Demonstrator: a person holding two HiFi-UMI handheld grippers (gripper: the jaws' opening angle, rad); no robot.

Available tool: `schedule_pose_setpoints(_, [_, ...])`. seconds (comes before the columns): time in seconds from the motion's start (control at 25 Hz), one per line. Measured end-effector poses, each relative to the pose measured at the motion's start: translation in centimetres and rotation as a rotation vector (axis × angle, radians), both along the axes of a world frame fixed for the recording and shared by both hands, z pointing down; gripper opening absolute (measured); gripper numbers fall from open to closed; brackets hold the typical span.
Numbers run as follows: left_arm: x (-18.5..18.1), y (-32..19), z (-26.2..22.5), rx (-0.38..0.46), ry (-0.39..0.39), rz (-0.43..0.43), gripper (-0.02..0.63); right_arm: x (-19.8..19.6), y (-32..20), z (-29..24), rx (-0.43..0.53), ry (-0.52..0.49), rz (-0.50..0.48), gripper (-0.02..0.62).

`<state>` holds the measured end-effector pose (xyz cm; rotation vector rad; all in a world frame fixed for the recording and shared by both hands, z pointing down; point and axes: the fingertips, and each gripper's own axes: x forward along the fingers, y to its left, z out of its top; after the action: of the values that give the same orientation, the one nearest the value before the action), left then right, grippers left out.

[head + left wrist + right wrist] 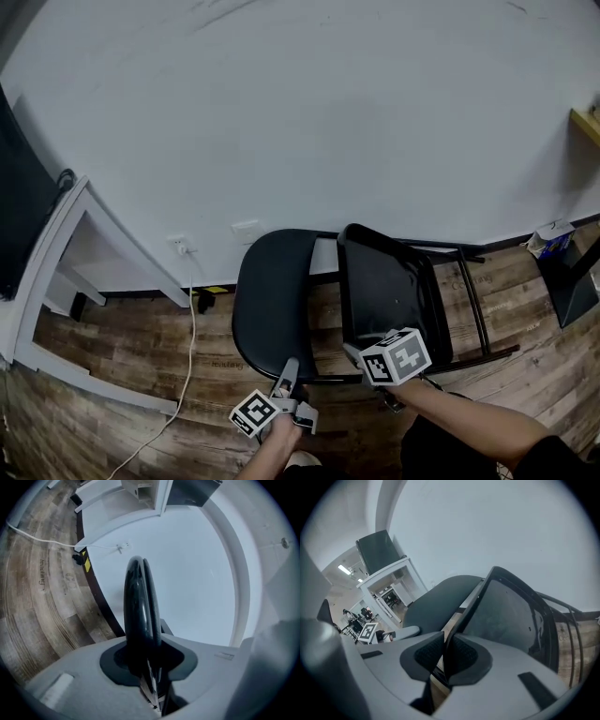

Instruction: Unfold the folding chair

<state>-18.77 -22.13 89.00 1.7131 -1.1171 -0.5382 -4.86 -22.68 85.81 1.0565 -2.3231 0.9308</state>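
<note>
Grip decides this step, in our judgement.

Head view: the folding chair (375,253) stands on the wood floor (103,347) before the white wall (300,103), partly opened. A rounded pad (272,300) forms its left half and a rimmed panel (394,300) its right, and the leg tubes run off to the chair's right. The left gripper (287,368) bites the pad's near edge; the right gripper (354,354) bites the panel's near corner. We would draw the two halves apart evenly, both hands together, legs planted. Right of the chair, at the wall's foot, sits a small carton (551,239); what it holds is hidden. Left of the chair stands a white shelf unit (70,244), and we cannot tell what its open bay contains.

Left gripper view: the jaws are pressed onto the pad's thick, smooth edge, which runs up between the pads. A fat rim like that could slide out, so we would keep the bite deep and pull square, without twisting. The shelf unit shows beyond the chair, its bays too small to read.

Right gripper view: the jaws pinch the panel's thin rim. That hold looks firmer, so we would let this hand lead. The shelf unit left of the chair shows open bays with blurred contents.
</note>
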Motion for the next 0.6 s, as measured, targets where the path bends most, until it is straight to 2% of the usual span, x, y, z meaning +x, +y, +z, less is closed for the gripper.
schedule_pose_setpoints(0.32, [4.6, 0.3, -8.0, 0.037, -0.114, 0.118, 0.087, 4.4, 0.6, -6.4, 0.049, -0.068, 0.034, 0.051])
schedule_pose_setpoints(0.6, [6.3, 1.1, -10.8, 0.016, -0.161, 0.159, 0.087, 6.0, 1.4, -8.8, 0.076, -0.077, 0.060, 0.057])
